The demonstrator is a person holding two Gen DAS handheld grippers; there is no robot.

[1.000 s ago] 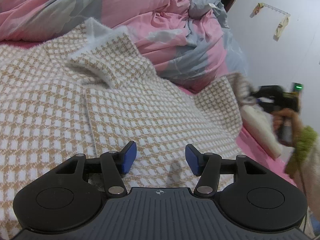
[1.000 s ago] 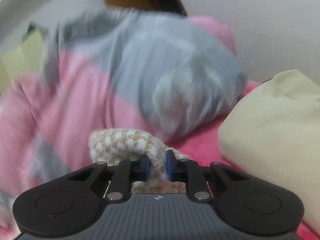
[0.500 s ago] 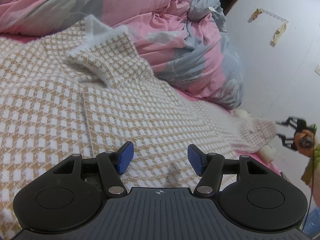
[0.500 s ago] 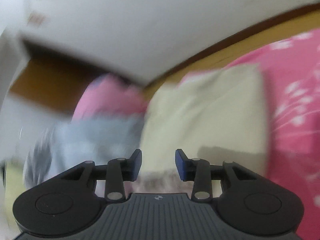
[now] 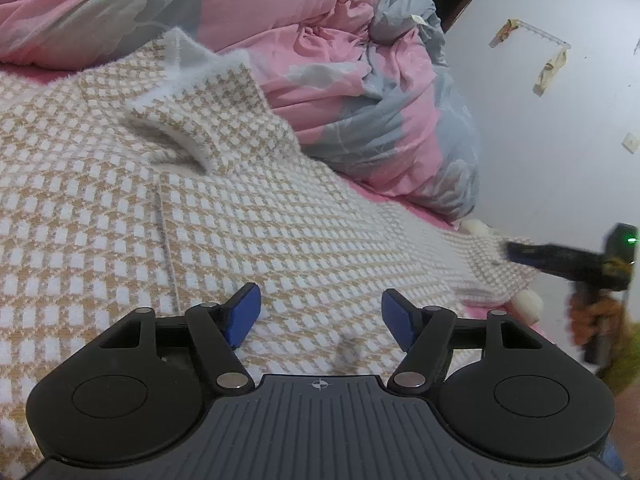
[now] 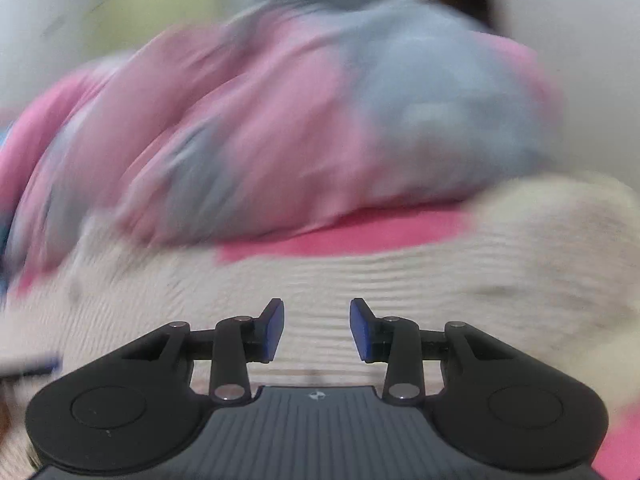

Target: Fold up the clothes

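A fuzzy tan-and-white checked sweater (image 5: 248, 224) lies spread on the bed, with its collar (image 5: 192, 140) turned up at the back. My left gripper (image 5: 320, 304) hovers low over the sweater's body; its jaws are opening and hold nothing. The sweater's sleeve (image 5: 484, 268) stretches out to the right. There my right gripper (image 5: 516, 250), held by a person's hand (image 5: 592, 316), is blurred at the sleeve's end. In the blurred right wrist view my right gripper (image 6: 317, 314) stands open above the pale sleeve (image 6: 320, 280), with nothing between its blue pads (image 6: 274, 328).
A bunched pink-and-grey duvet (image 5: 360, 80) is piled along the back of the bed and fills the right wrist view as a blurred duvet (image 6: 280, 120). A strip of pink sheet (image 6: 344, 236) shows between duvet and sleeve. A white wall (image 5: 560, 140) rises at the right.
My right gripper held the sleeve's cuff a second ago, then let go and swung round fast. The sleeve now lies stretched out to the right. My left jaws have widened.
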